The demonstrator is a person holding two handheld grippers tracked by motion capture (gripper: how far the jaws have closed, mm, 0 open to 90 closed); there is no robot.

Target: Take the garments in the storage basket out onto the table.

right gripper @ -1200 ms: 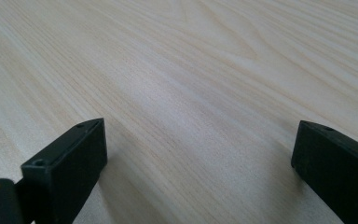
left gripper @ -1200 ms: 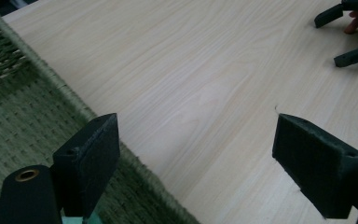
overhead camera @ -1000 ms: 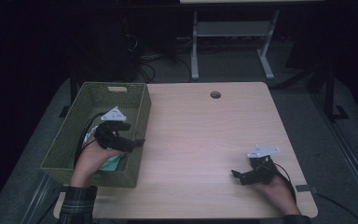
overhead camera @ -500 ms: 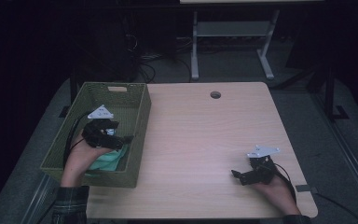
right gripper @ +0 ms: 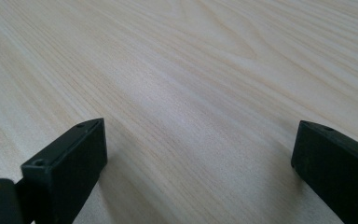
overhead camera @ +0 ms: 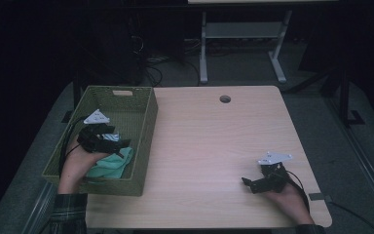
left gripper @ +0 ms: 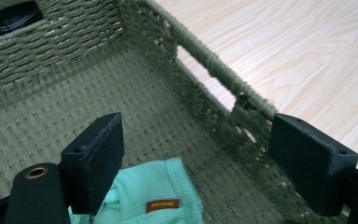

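A green woven basket (overhead camera: 143, 141) stands on the left side of the wooden table (overhead camera: 214, 146). A mint-green cloth (overhead camera: 111, 165) with a small brown label (left gripper: 161, 205) lies on the basket's floor near its front. My left gripper (overhead camera: 119, 141) hovers inside the basket just above the cloth, open, with nothing between its jaws (left gripper: 186, 163). My right gripper (overhead camera: 247, 183) rests low over the bare tabletop at the front right, open and empty (right gripper: 196, 158).
The basket wall has a handle slot (left gripper: 205, 77) close to my left gripper. A round cable hole (overhead camera: 225, 99) sits near the table's far edge. A metal stand (overhead camera: 243, 34) and cables lie on the dark floor beyond.
My left gripper has moved back and left, deeper into the basket, and stands apart from the cloth. The right gripper has stayed in place.
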